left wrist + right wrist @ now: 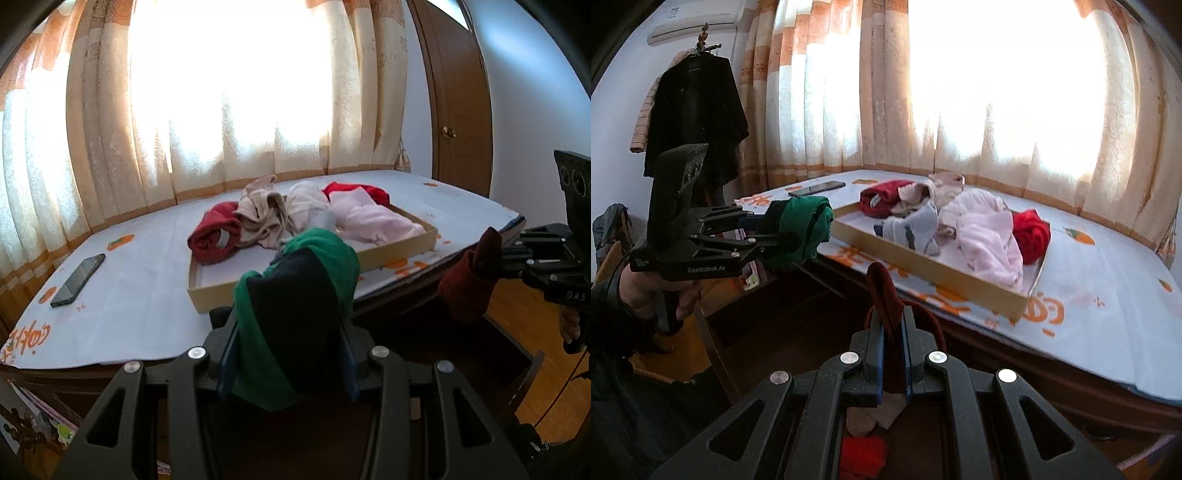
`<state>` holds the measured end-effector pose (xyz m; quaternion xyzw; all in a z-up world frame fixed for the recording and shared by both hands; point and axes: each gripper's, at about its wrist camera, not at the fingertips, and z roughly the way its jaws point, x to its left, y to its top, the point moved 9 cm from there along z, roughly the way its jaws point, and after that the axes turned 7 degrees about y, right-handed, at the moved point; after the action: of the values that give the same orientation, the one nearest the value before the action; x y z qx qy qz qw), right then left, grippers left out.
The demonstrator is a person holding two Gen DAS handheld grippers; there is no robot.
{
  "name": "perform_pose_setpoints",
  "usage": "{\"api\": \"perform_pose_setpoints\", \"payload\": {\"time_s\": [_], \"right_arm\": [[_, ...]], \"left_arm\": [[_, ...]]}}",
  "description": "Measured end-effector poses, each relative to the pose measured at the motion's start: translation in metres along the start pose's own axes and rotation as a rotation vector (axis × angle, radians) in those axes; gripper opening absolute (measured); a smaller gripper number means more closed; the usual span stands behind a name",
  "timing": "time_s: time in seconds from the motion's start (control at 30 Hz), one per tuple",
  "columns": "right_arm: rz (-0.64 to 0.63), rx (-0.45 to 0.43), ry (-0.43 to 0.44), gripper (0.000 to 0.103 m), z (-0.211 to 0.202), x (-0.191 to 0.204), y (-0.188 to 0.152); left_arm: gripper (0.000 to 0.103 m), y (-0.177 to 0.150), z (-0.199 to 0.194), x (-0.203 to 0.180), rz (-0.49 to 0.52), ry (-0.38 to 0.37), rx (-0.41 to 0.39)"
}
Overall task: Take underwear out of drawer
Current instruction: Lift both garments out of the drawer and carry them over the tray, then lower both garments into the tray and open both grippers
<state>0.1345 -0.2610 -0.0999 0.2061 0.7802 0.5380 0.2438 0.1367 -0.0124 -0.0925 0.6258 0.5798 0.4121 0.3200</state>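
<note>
1. We see the left hand-held gripper (288, 354) clamped on a green and dark underwear bundle (295, 295), raised just in front of the bench (140, 295).
2. The right hand-held gripper (894, 332) is closed tight on a dark red underwear piece (884, 291), held near the bench edge, well apart from the left one.
3. In the right wrist view, the left hand-held gripper (775, 229) shows at the left with its green bundle (801, 229).
4. A shallow tray (402, 251) sits on the bench, holding a loose heap: maroon garment (214, 236), beige garment (262, 214), pink garment (373, 218) and bright red garment (369, 190).
5. A phone (77, 280) lies on the bench, well left of the tray.
6. The open drawer (783, 332) lies dark below the grippers.
</note>
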Motion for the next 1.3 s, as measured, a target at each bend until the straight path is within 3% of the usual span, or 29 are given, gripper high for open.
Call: {"api": "perform_pose_setpoints", "payload": {"time_s": [0.67, 1.3], "right_arm": [[-0.070, -0.050, -0.012, 0.009, 0.007, -0.007, 0.072], [-0.037, -0.024, 0.000, 0.009, 0.059, -0.029, 0.124]], "left_arm": [[0.044, 0.055, 0.011, 0.032, 0.015, 0.041, -0.057], [0.044, 0.078, 0.068, 0.058, 0.004, 0.056, 0.024]]}}
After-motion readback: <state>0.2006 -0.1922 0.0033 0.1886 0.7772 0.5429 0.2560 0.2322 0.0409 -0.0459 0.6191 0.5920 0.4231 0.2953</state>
